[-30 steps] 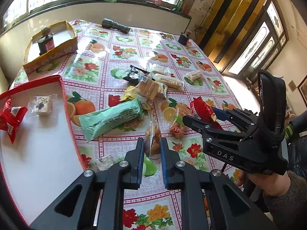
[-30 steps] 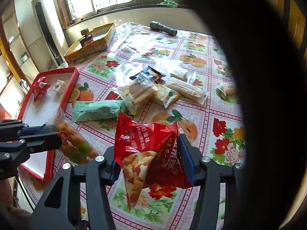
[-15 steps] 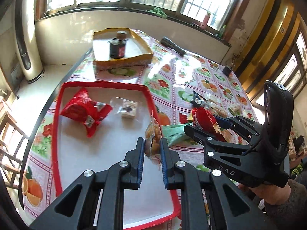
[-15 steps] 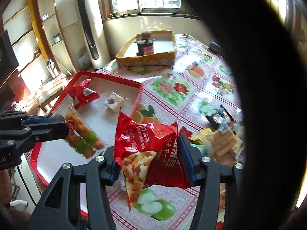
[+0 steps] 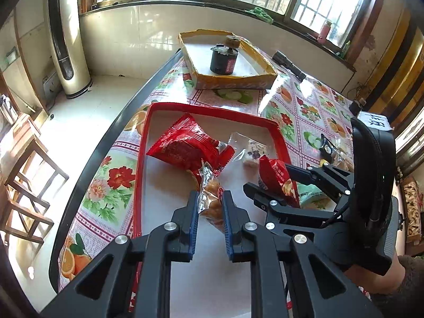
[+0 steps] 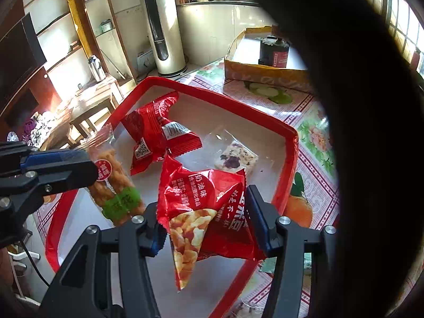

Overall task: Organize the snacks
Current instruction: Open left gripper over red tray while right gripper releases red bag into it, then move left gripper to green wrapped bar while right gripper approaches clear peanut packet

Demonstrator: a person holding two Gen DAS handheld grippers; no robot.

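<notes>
The left tool [image 5: 210, 206] is pinching a clear packet of fried twists [image 5: 210, 198] over the red tray [image 5: 143, 143]. Just right of it, the right tool [image 6: 206, 225] is clamping a red snack bag [image 6: 204, 198], its jaws having just eased slightly wider. A red pouch [image 5: 185, 145] and a nougat piece [image 5: 253, 151] are lying ahead of both.

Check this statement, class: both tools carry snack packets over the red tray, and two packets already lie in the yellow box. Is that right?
Not quite. The two loose packets, a red packet and a clear-wrapped nougat square, lie in the red tray, not the yellow box, as the left wrist view shows. The left tool and right tool do carry packets over the tray.
</notes>
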